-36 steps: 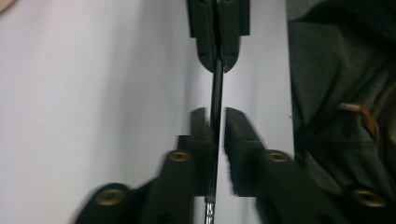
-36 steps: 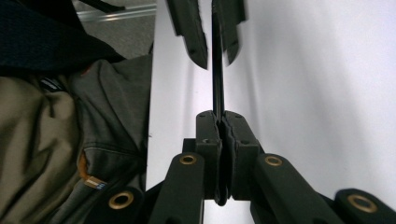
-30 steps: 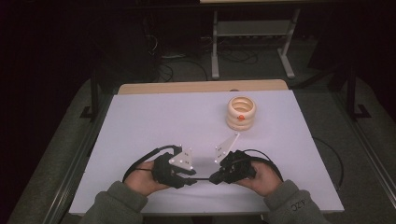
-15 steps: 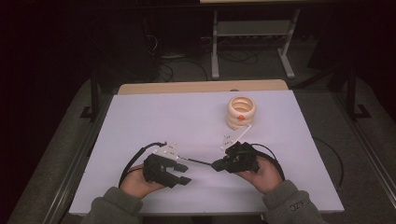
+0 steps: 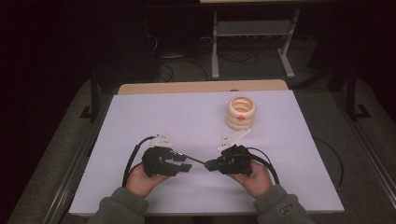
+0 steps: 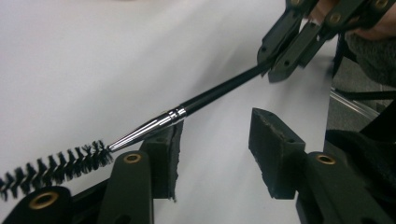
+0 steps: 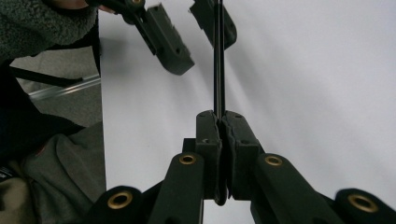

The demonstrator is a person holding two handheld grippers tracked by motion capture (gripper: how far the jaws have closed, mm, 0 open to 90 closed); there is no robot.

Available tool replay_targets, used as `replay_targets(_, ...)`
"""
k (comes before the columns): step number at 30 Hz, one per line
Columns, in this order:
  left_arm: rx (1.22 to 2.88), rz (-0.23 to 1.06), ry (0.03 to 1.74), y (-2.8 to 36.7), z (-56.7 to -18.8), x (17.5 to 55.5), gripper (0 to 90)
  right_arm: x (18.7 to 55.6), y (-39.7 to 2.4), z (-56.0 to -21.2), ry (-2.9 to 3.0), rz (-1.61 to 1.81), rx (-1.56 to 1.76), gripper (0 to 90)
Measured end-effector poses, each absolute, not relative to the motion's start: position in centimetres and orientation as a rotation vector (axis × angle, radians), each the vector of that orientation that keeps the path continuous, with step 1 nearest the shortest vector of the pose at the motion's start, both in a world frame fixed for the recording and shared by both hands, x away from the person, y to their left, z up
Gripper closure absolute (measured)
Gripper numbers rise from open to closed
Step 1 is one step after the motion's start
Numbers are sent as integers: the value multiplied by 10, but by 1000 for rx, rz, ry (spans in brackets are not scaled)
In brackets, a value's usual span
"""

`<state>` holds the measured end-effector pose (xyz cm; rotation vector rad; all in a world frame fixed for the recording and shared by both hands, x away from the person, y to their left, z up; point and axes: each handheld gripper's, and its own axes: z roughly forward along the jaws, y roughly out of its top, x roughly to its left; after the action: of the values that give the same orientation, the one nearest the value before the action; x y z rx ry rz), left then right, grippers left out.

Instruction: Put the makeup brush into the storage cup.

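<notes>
White-topped table (image 5: 140, 116) on grey carpet (image 5: 60, 140), a pale metal stand (image 5: 252, 35) behind, perhaps shelving, in dim light.

The brush (image 6: 187, 106) was a slender wand with a glossy black handle, a tapered chrome ferrule and a black spiral bristle head (image 6: 51, 168). It was held clear of the white surface (image 5: 196, 116), nearly level, running from 3 o'clock to 9 o'clock in the high view (image 5: 194, 159). Its handle end was clamped at the 3 o'clock side. Its ferrule lay against one pad at the 9 o'clock side, unclamped.
</notes>
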<state>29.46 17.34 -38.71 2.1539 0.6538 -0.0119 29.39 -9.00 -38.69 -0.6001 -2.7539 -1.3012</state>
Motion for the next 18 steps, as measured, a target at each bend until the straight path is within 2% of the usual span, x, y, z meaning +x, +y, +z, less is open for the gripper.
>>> replay_targets(8,2091,-32,673,172,-383,295,613,293,-76,-402,-2777,-1231,-575,843)
replay_targets(10,2071,-35,680,173,-382,295,658,293,-73,-406,-2779,-1214,-571,843)
replay_targets(18,1979,-169,667,178,-380,300,791,292,-64,-414,-2847,-1172,-499,842)
